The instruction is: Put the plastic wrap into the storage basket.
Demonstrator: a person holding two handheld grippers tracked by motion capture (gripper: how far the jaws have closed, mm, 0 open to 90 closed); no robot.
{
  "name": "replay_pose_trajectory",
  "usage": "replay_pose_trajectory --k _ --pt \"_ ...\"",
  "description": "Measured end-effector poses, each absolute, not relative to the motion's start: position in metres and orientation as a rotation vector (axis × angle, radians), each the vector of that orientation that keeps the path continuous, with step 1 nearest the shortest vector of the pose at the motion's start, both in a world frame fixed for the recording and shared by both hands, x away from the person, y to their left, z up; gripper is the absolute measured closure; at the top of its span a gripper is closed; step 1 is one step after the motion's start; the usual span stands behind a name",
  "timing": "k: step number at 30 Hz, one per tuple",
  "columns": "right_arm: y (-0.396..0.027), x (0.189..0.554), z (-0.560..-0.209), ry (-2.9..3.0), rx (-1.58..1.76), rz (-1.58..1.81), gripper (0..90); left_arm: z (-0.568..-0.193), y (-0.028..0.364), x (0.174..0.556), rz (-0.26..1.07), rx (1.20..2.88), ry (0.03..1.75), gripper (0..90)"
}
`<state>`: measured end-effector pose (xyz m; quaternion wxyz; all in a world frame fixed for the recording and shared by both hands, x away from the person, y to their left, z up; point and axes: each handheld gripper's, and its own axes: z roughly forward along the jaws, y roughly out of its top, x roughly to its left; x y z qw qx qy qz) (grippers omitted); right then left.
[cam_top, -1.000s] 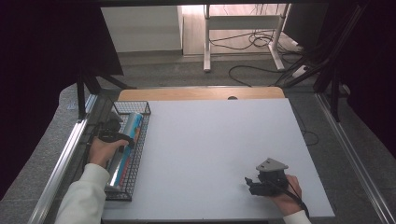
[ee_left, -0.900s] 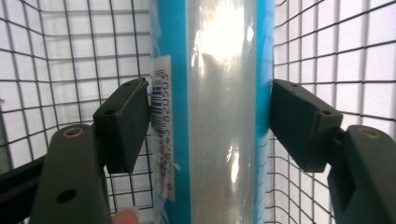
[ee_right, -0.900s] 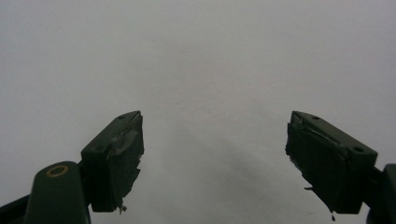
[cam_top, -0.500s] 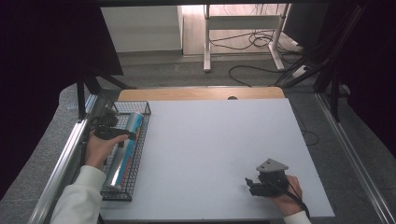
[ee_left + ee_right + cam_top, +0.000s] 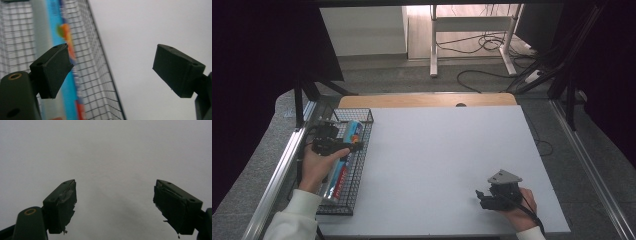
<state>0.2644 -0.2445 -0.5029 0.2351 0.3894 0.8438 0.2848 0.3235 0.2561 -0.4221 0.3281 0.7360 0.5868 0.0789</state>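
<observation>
The left gripper (image 5: 354, 146), its jaws wide after just opening and narrowing a touch with nothing between them, hovered at nine o'clock over the wire basket (image 5: 362, 165) where the blue toothpaste tube (image 5: 343, 165) lay lengthwise, while the right gripper (image 5: 482, 197) rested empty and wide open at five o'clock on the white table (image 5: 442, 150).
</observation>
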Motion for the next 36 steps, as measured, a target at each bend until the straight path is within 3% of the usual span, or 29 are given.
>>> replay_pose_trajectory --k 17,26,36 --pt "-0.248 0.262 -0.496 2.308 1.038 0.873 18.5 -0.454 0.175 0.263 0.248 2.045 1.226 16.2" --pt "-0.250 0.262 -0.495 2.301 1.050 0.885 18.4 -0.483 0.150 0.245 0.202 2.095 1.194 16.1" --pt "-0.253 0.263 -0.495 2.293 1.051 0.883 18.4 -0.489 0.140 0.241 0.221 2.121 1.168 16.2"
